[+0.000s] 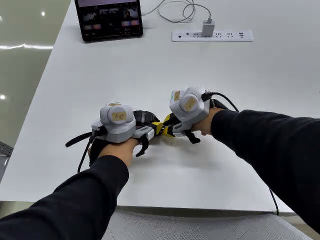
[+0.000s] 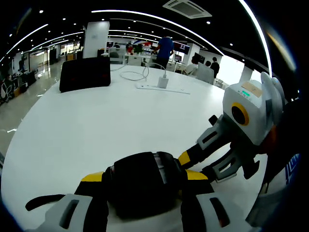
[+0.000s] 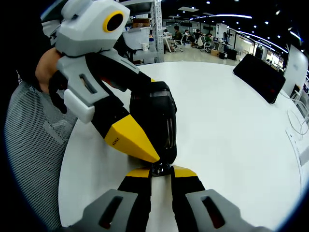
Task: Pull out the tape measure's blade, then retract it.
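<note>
A black tape measure [image 1: 143, 118] rests on the white table [image 1: 150, 65] between my two grippers. The left gripper [image 1: 150, 123] is shut on its body [image 2: 145, 186], one yellow-tipped finger [image 2: 94, 177] on each side. From the right, the right gripper [image 1: 165, 126] meets the case, its yellow fingertips [image 2: 186, 157] at the case's edge. In the right gripper view the tape measure [image 3: 155, 116] stands just ahead, and the right gripper [image 3: 161, 172] is shut on the small metal blade end at the case's mouth. No length of blade shows outside the case.
A black tablet [image 1: 109, 19] stands at the table's far edge, with a white power strip [image 1: 212, 35], plug and cable beside it. A black strap [image 1: 77, 140] trails left of the left gripper. The table's near edge and a mesh chair [image 3: 29, 145] are close behind.
</note>
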